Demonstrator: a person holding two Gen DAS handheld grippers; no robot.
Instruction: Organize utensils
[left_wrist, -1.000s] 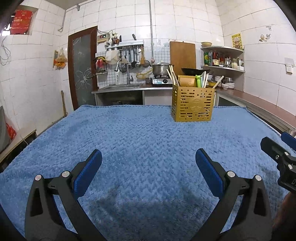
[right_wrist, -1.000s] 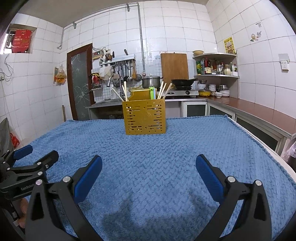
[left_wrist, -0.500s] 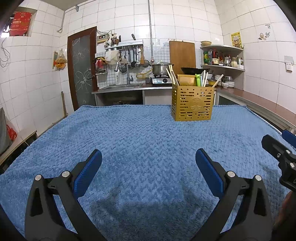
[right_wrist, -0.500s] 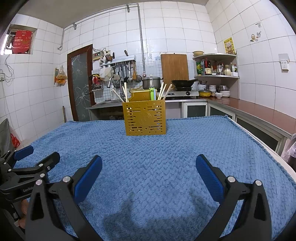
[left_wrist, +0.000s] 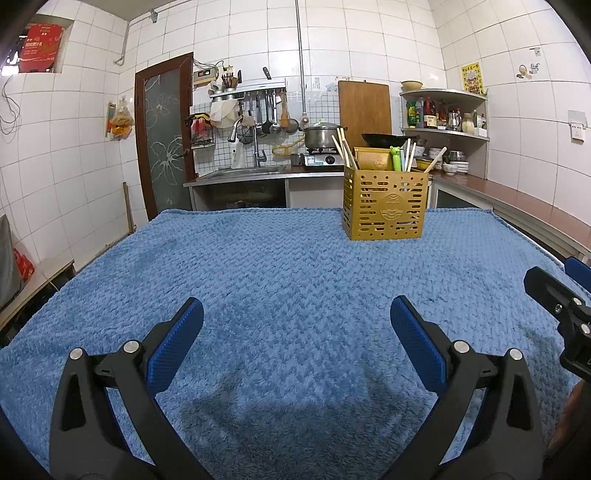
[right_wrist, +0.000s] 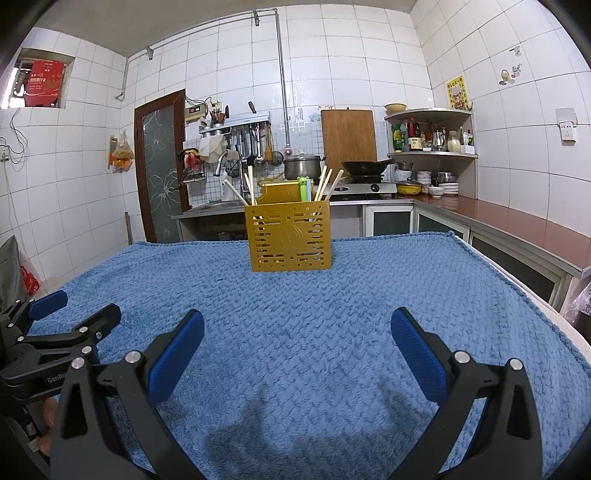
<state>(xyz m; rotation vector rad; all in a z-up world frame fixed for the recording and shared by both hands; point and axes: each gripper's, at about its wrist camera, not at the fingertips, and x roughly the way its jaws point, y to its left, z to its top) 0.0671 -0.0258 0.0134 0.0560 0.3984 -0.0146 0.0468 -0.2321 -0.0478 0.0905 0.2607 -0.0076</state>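
Blue fleece cloth (left_wrist: 295, 266) spreads bare beneath both my tongs; nothing lies loose on it. My left gripper (left_wrist: 295, 334) and right gripper (right_wrist: 297, 338) hang released, fingers wide, holding nothing. Across the cloth stands the yellow slotted holder (right_wrist: 290, 238), at one o'clock from my left, twelve from my right, with chopsticks (right_wrist: 325, 186) upright inside. I judge the sorting done or unstarted; next I'd reach straight ahead for that holder.
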